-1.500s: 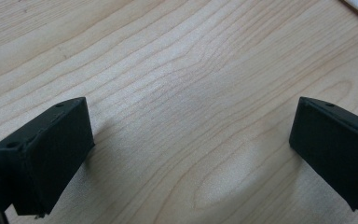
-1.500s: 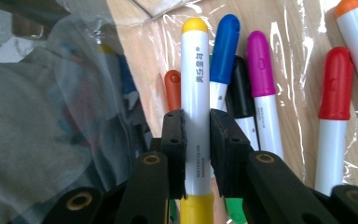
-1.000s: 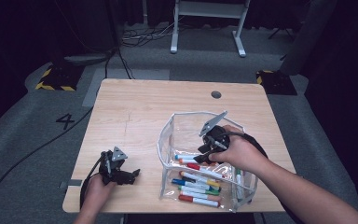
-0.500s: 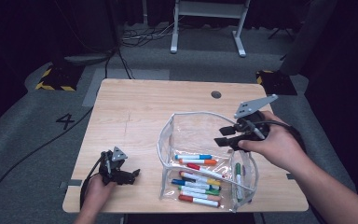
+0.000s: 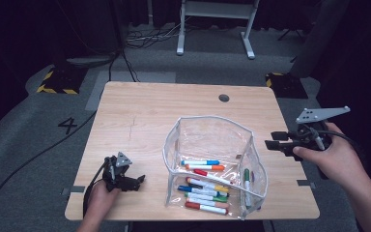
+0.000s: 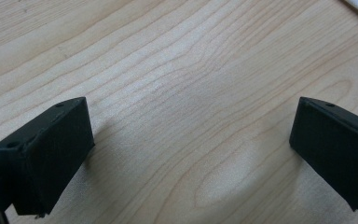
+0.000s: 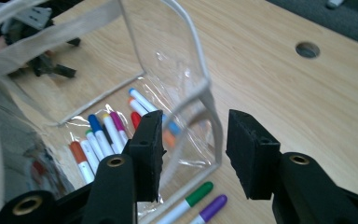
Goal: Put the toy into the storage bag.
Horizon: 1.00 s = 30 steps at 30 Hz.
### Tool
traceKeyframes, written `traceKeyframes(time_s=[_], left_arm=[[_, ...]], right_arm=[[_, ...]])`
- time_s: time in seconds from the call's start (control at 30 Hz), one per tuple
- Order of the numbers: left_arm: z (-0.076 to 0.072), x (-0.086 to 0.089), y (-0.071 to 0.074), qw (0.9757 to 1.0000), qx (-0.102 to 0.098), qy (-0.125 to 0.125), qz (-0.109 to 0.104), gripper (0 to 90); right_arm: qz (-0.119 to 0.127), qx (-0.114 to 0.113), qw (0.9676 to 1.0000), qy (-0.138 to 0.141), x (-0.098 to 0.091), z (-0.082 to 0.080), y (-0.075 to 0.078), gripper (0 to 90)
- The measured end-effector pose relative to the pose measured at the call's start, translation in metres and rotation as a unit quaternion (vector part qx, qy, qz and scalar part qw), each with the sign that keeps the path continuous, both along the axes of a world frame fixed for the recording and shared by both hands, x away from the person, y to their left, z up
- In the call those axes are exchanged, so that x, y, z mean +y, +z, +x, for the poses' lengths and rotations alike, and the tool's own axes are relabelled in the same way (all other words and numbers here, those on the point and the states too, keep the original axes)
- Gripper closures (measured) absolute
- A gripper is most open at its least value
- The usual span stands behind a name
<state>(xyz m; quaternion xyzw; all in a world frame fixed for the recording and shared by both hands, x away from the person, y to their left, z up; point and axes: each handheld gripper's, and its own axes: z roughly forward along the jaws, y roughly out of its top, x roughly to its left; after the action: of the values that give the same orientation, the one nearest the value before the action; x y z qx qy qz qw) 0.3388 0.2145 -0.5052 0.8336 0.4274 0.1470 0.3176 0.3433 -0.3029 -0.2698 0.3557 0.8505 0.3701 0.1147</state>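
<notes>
So our right gripper point(image 5: 270, 143) sits out past the right edge of the table point(image 5: 174, 111), held in the right hand point(image 5: 328, 157) with the jaws pointing back toward the clear zip pouch point(image 5: 212, 140). The jaws have just been opening a bit and stand half spread with nothing between the pads (in the right gripper view the pouch's white-trimmed edge sits between them, but farther off, not touched).

The pouch itself stands open on the right half of the table, mouth up, with a bunch of coloured markers point(image 5: 203, 186) lying flat inside on its bottom. A green marker point(image 7: 191, 198) and a purple marker point(image 7: 212, 208) lie side by side near the pouch's right edge; whether they're inside the plastic or just beside it we can't tell.

Our left gripper point(image 5: 136, 181) rests low on the front left part of the table in the left hand point(image 5: 99, 198), well apart from the pouch. Its jaws are spread wide over bare wood, holding nothing
</notes>
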Motion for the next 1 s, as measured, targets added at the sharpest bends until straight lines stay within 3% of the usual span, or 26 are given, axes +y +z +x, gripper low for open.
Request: traceKeyframes(time_s=[0.17,0.27,0.33,0.63,0.83,1.0], left_arm=[[0.0,0.0,0.0,1.0,0.0,0.0,0.0,0.0],[0.0,0.0,0.0,1.0,0.0,0.0,0.0,0.0],[0.0,0.0,0.0,1.0,0.0,0.0,0.0,0.0],[0.0,0.0,0.0,1.0,0.0,0.0,0.0,0.0],[0.0,0.0,0.0,1.0,0.0,0.0,0.0,0.0],[0.0,0.0,0.0,1.0,0.001,0.001,-0.001,0.0]], right_arm=[[-0.015,0.027,0.9992,-0.025,-0.019,0.001,-0.036,55.1],[-0.031,0.045,0.998,-0.033,-0.025,0.002,-0.064,54.4],[-0.029,0.061,0.997,-0.037,-0.028,0.003,-0.082,54.4],[-0.042,0.118,0.9914,-0.038,-0.028,0.001,-0.154,53.1],[-0.055,0.138,0.9884,-0.032,-0.017,-0.004,-0.186,51.0],[-0.082,0.138,0.9856,-0.053,-0.014,-0.004,-0.196,54.9]])
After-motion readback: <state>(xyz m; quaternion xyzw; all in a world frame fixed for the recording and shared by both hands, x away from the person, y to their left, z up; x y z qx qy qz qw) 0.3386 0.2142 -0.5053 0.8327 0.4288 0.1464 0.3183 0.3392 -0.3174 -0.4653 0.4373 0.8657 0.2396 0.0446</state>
